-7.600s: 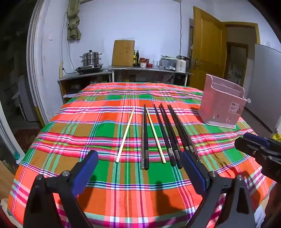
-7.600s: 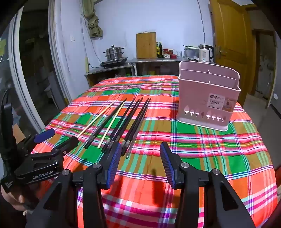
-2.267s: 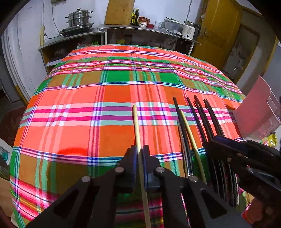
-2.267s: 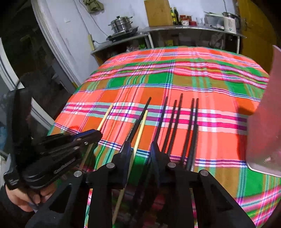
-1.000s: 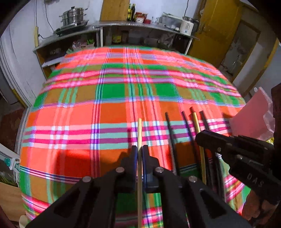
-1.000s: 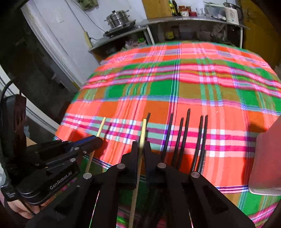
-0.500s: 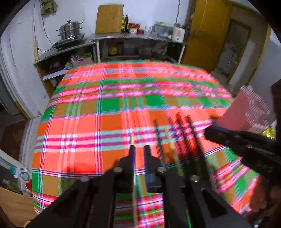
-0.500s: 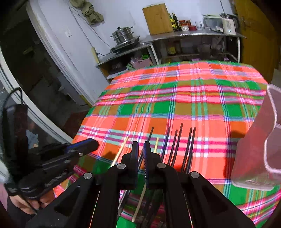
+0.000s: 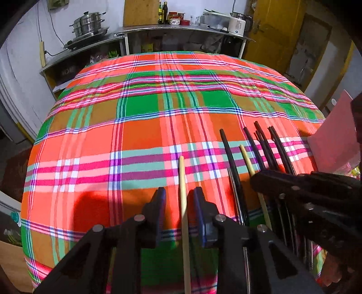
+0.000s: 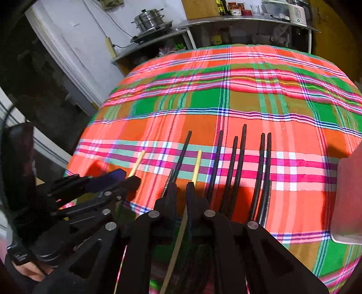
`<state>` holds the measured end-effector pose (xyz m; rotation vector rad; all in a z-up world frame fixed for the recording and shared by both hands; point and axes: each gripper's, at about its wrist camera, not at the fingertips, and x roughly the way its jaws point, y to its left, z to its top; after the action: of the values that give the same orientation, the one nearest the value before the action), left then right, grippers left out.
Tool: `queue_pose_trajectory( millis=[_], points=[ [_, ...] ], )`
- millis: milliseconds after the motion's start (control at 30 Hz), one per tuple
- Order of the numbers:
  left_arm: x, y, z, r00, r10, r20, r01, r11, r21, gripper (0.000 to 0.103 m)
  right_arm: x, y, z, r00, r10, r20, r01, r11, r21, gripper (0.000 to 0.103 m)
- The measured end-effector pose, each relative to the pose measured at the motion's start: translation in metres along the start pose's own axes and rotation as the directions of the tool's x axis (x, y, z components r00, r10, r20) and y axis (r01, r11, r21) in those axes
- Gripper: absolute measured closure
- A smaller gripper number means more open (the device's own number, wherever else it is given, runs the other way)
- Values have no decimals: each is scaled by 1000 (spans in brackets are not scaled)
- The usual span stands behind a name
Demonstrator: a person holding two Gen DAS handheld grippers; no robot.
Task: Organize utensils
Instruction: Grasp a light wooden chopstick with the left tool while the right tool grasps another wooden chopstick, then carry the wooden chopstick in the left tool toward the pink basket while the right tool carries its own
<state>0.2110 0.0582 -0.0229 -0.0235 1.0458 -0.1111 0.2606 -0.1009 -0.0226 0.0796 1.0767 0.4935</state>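
Now we have each light wooden chopstick lying between a pair of jaws: the left gripper (image 9: 179, 212) is opening around the left chopstick (image 9: 182, 181), pads clear. Our right gripper (image 10: 181, 203) is easing open too, its narrow gap still around the second chopstick (image 10: 196, 166), seemingly to lay both down on the worktop (image 9: 140, 126) beside the black chopsticks (image 10: 239, 158).

You have two pale wooden chopsticks (image 10: 196, 166), about seven black chopsticks (image 10: 239, 156), one pink utensil holder (image 10: 348, 199) and one stacked steamer pot (image 10: 150, 19).

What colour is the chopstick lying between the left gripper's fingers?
Pale wooden tan. The light chopstick shows best in the left wrist view, unlike the black chopsticks beside it.
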Motion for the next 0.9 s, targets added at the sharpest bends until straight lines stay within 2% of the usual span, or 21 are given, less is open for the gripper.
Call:
queue_pose_trajectory(
  millis=[233,300,367,567,900],
  points=[
    [4,-3,6,1000,25,-7,-25,1000,10,80,10,0,6,999,-38,-8,38,999,-1,95],
    [5,-2,8,1000,19,-8,-19,1000,3,91,11,0,8,999,-40,-9,40,999,-2,95],
    [5,0,9,1000,3,-14,-4,1000,-13,97,13,1,10,999,-34,-12,34,999,-4,96],
    [-6,6,12,1000,-16,-2,15,999,-42,97,-3,2,12,1000,2,19,-2,1000,0,97],
    [-73,9,26,993,-35,112,40,998,-43,97,-61,9,23,990,54,129,-53,999,-13,98]
  ],
)
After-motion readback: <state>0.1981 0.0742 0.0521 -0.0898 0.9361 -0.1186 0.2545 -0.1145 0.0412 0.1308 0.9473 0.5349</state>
